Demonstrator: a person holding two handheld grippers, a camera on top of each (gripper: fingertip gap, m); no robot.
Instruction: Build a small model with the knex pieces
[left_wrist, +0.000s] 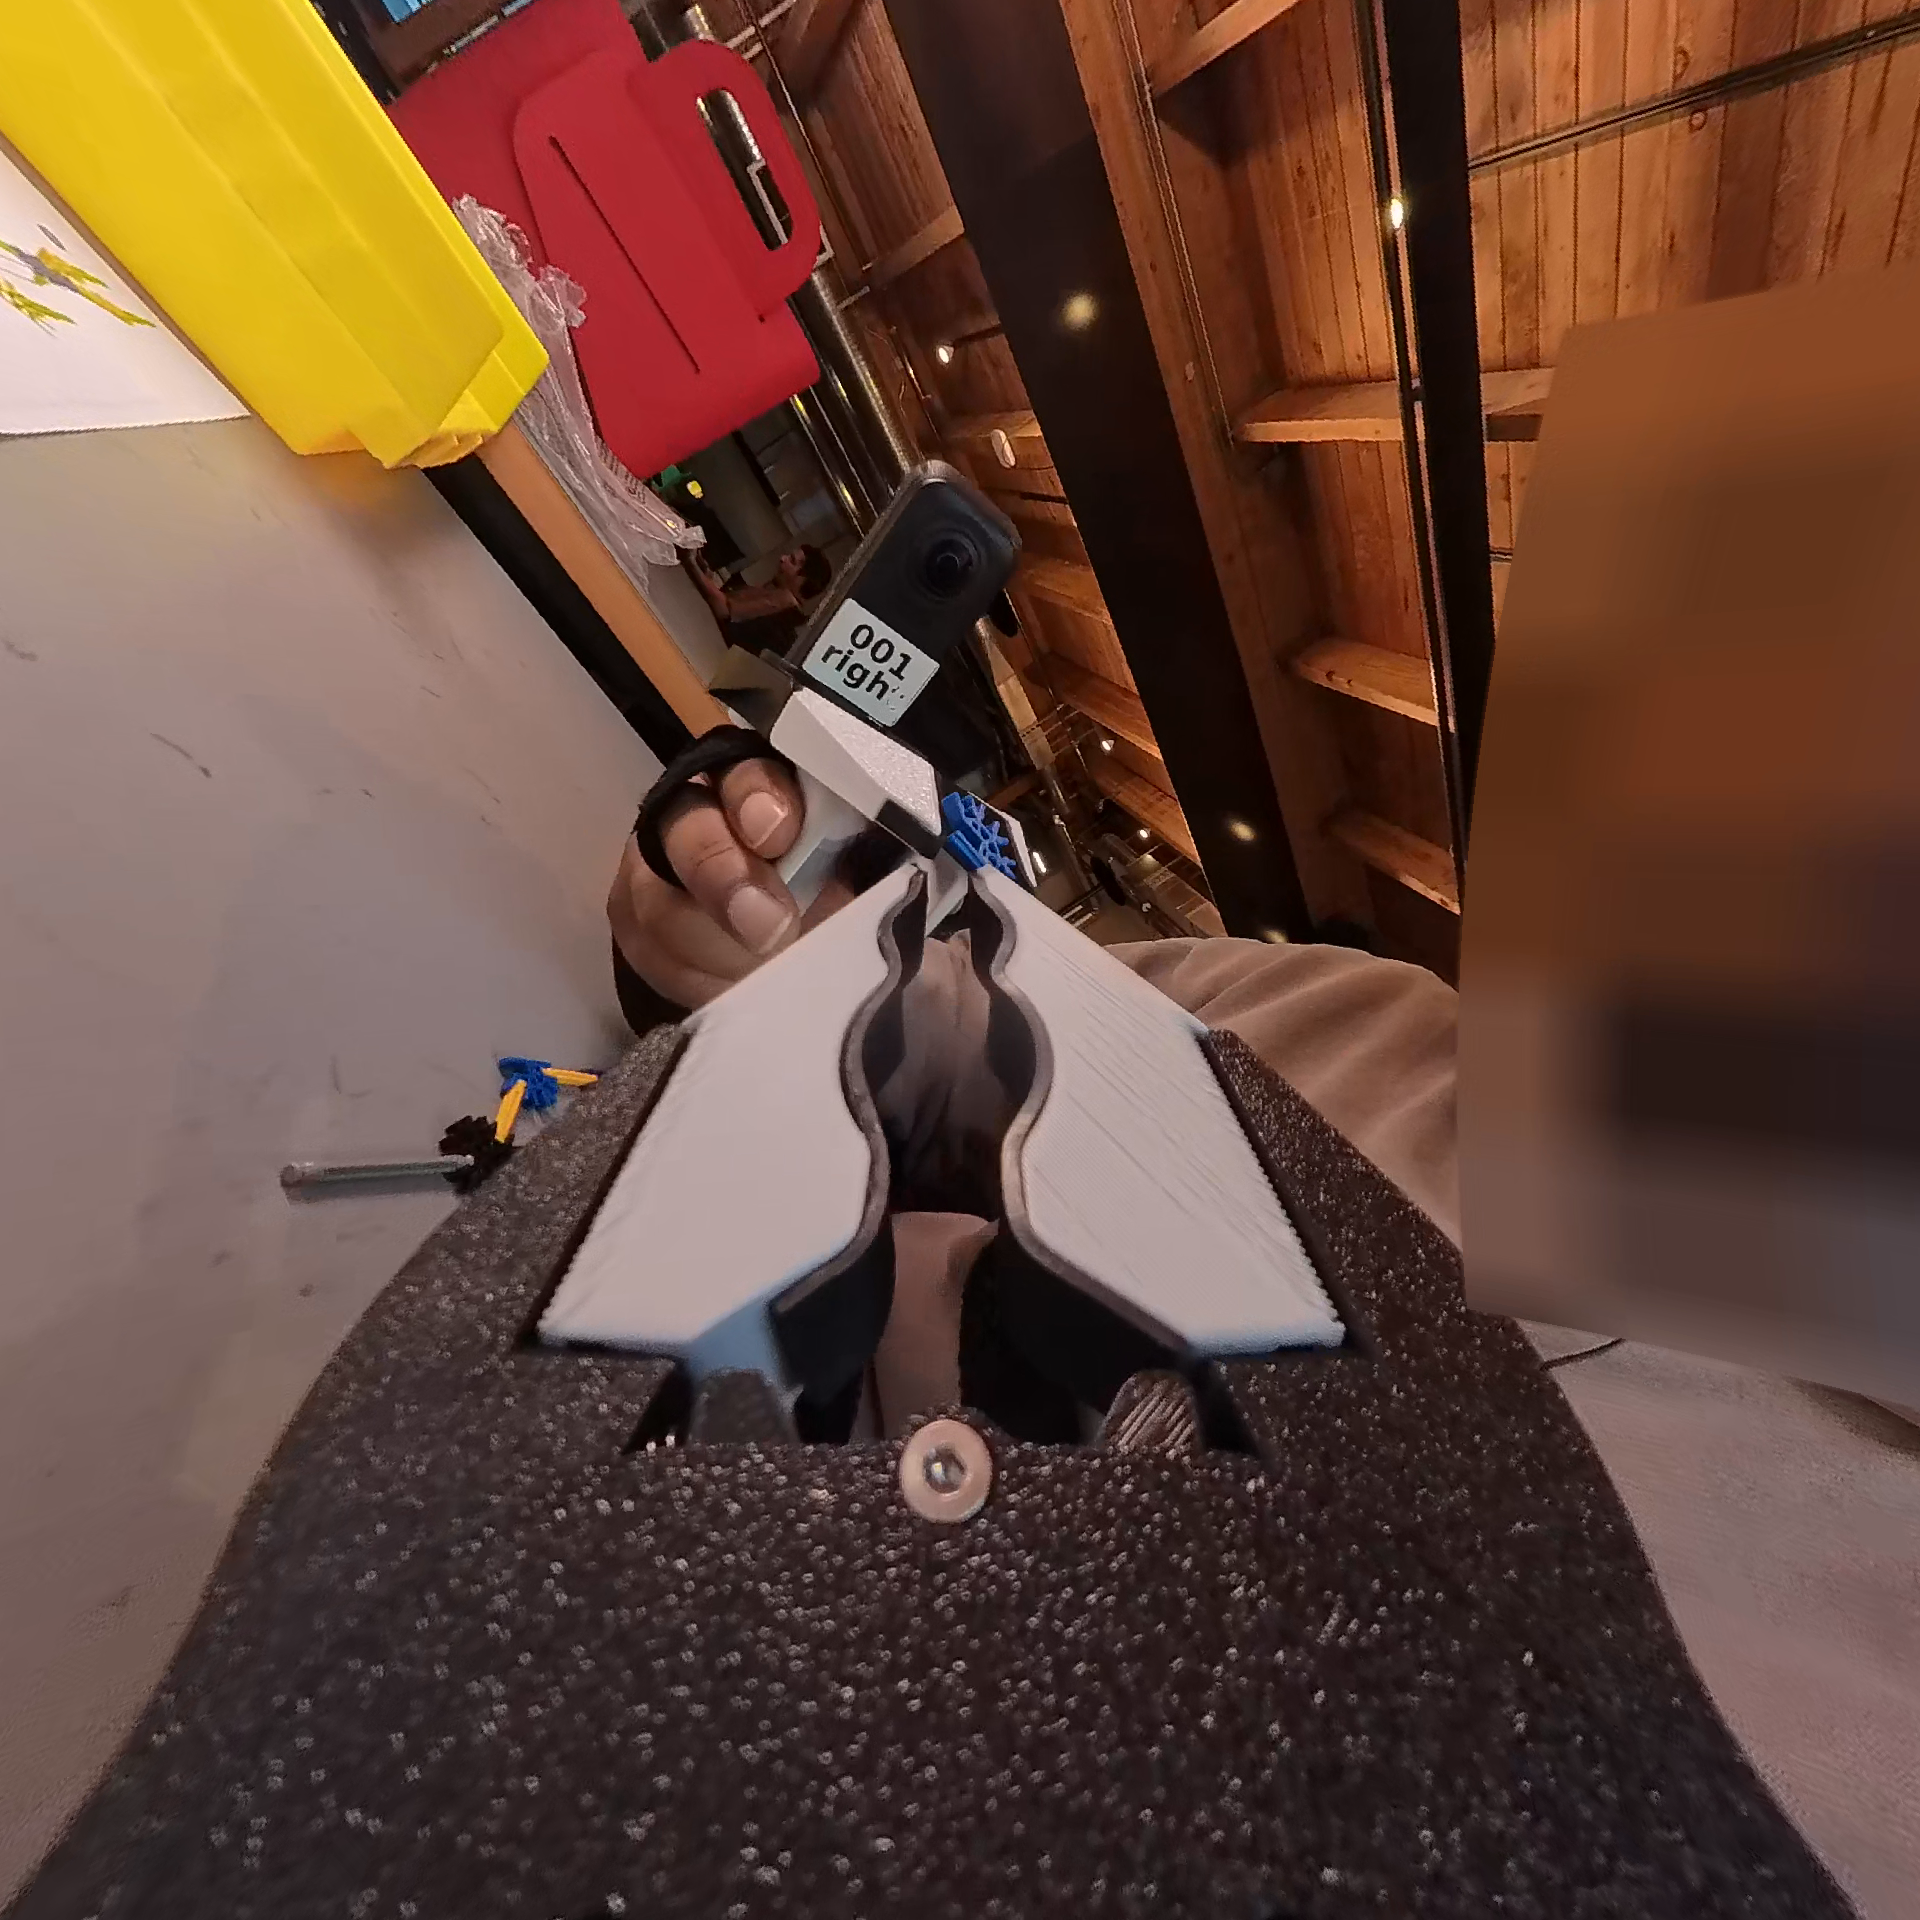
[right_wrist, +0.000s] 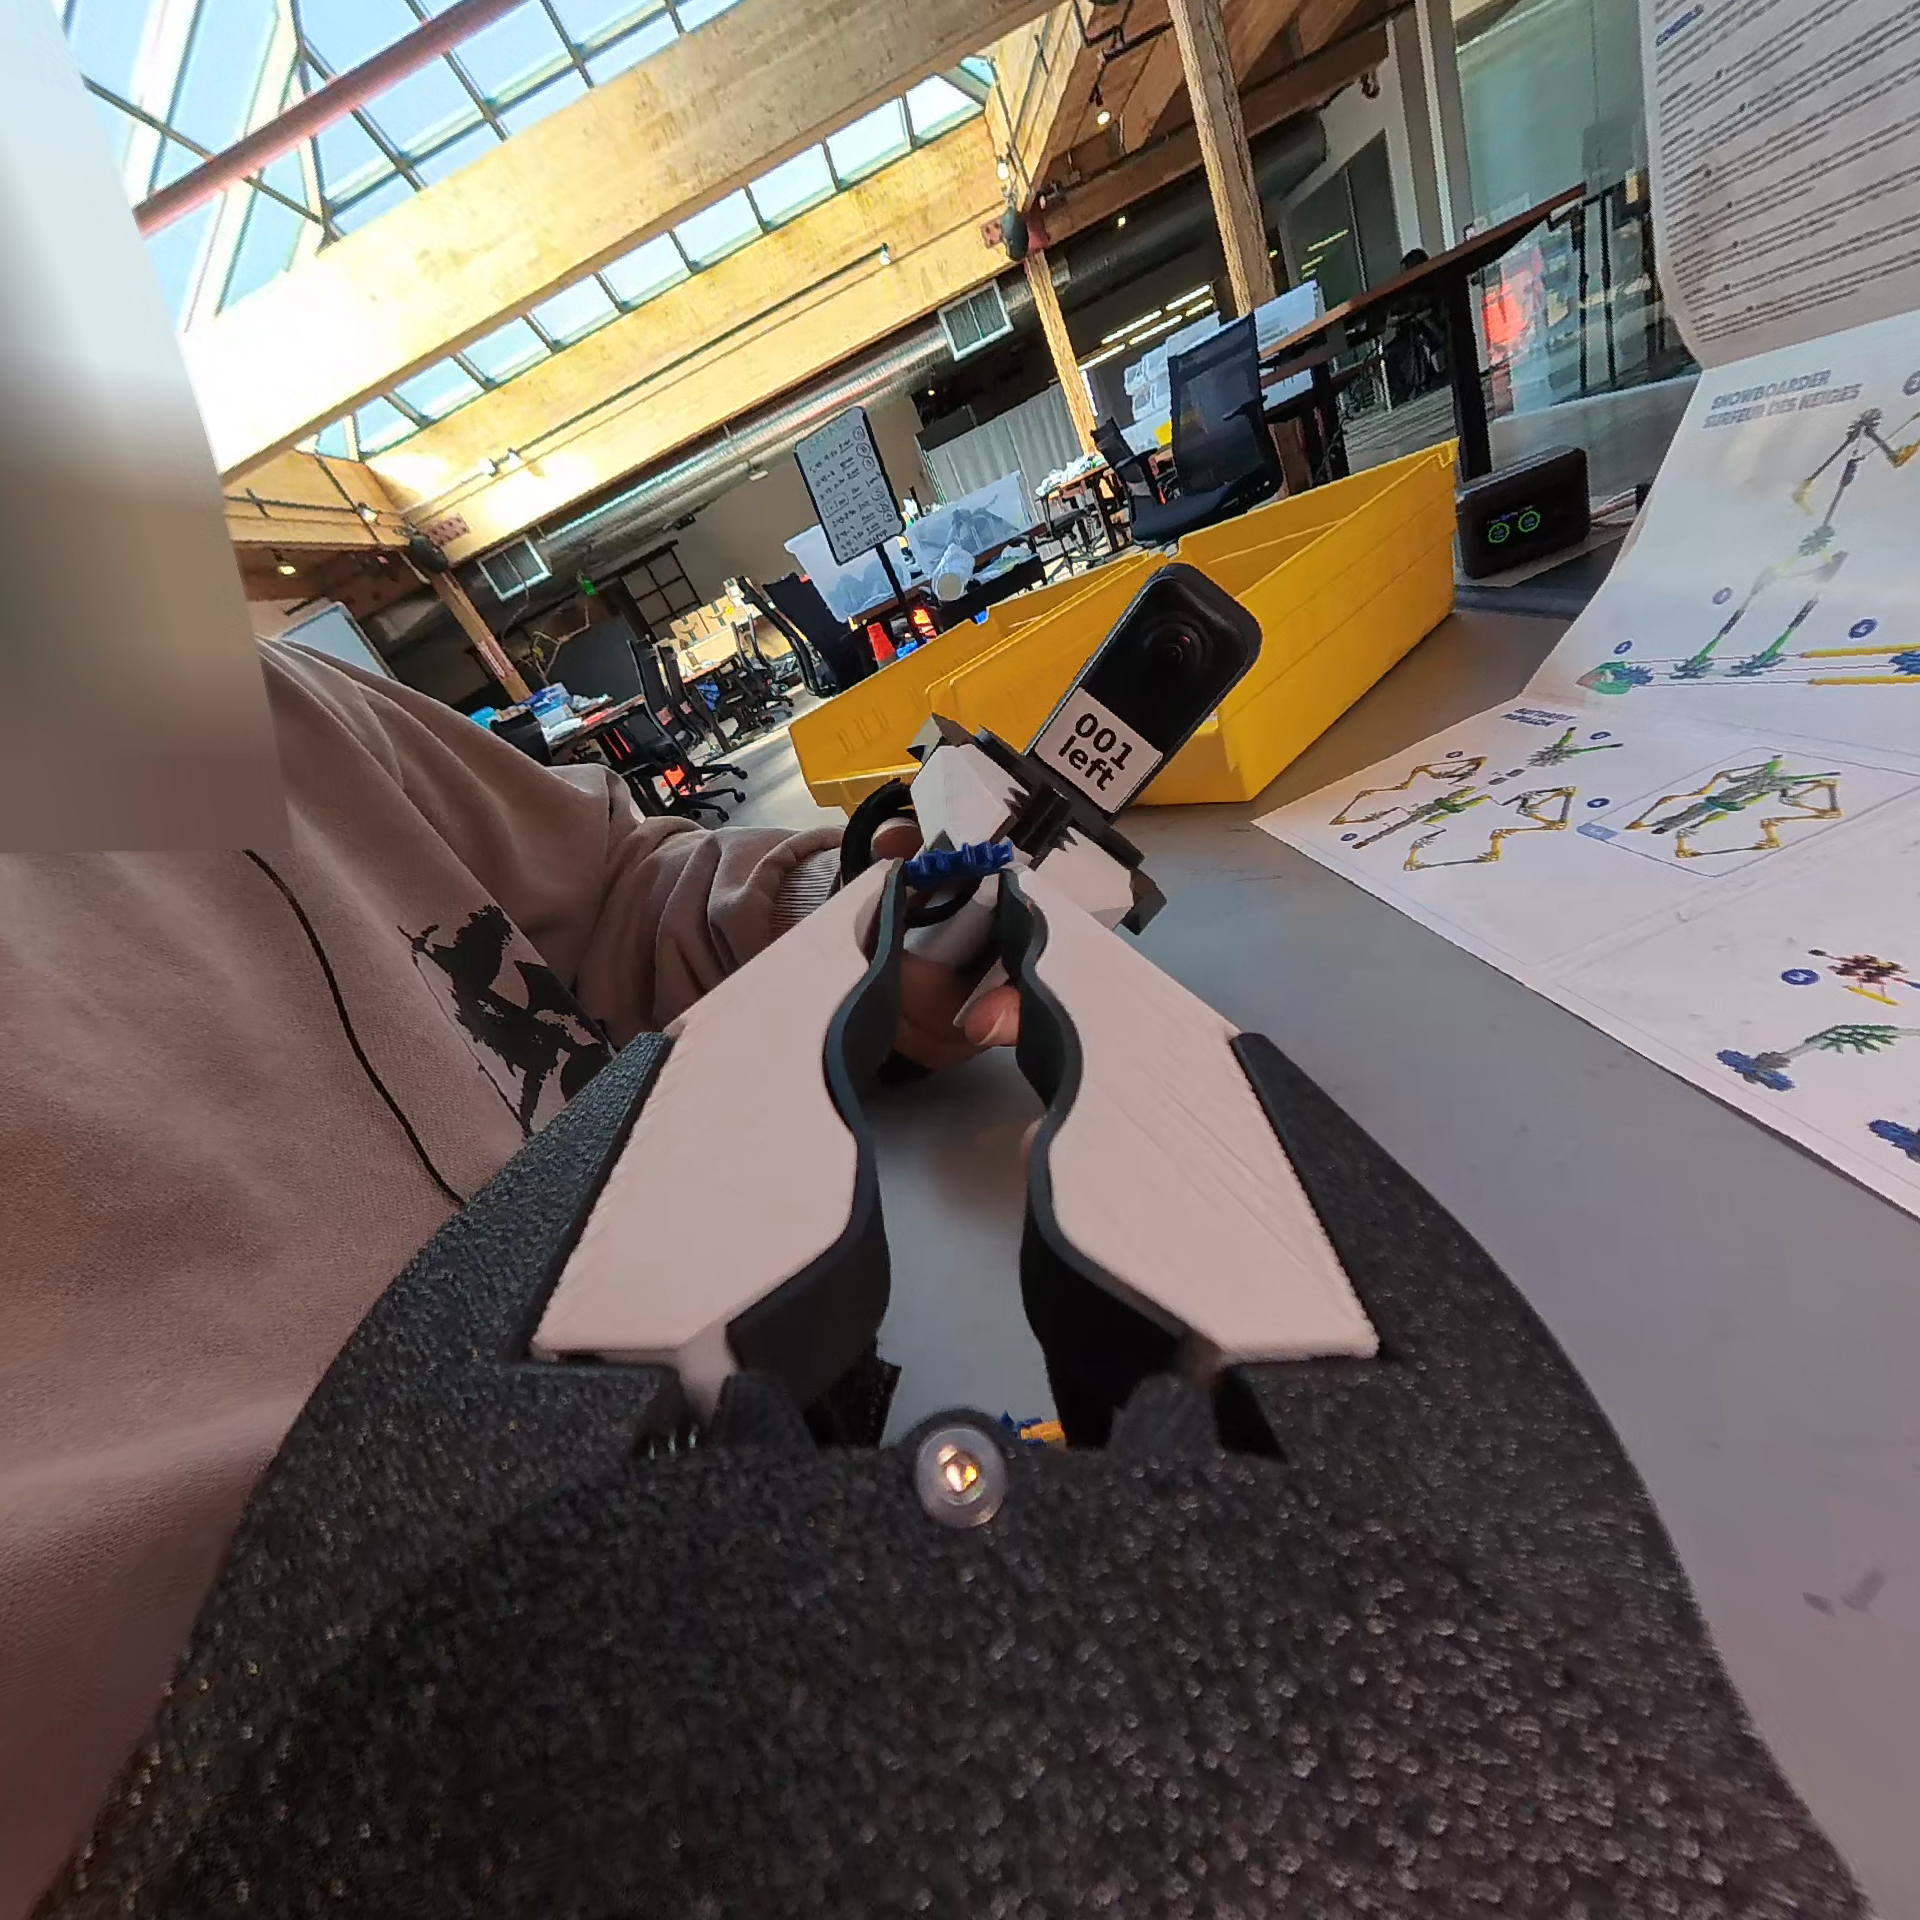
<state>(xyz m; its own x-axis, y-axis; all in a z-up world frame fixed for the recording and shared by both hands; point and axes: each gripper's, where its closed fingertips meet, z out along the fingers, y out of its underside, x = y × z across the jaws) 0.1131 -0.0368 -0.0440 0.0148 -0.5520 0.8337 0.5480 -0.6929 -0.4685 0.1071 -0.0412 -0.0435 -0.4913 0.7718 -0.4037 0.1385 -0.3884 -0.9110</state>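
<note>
My left gripper (left_wrist: 948, 881) and right gripper (right_wrist: 951, 871) point at each other above a grey table (left_wrist: 260, 831), tips meeting. A small blue snowflake-shaped connector (left_wrist: 977, 831) sits at the meeting point. In the right wrist view the connector (right_wrist: 956, 862) spans edge-on between my right fingertips, which are closed on it. The left gripper's white fingers (right_wrist: 961, 795) sit above and below the same piece, and in the left wrist view its jaws are nearly together at it. A hand (left_wrist: 717, 862) holds the right gripper.
A small assembly (left_wrist: 520, 1091) of blue and black connectors, yellow rods and a grey rod lies on the table. Yellow bins (right_wrist: 1247, 675) stand behind. A printed instruction sheet (right_wrist: 1662, 831) lies at the right. A small black device (right_wrist: 1522, 525) is beyond it. A person's torso (right_wrist: 260, 1039) is close.
</note>
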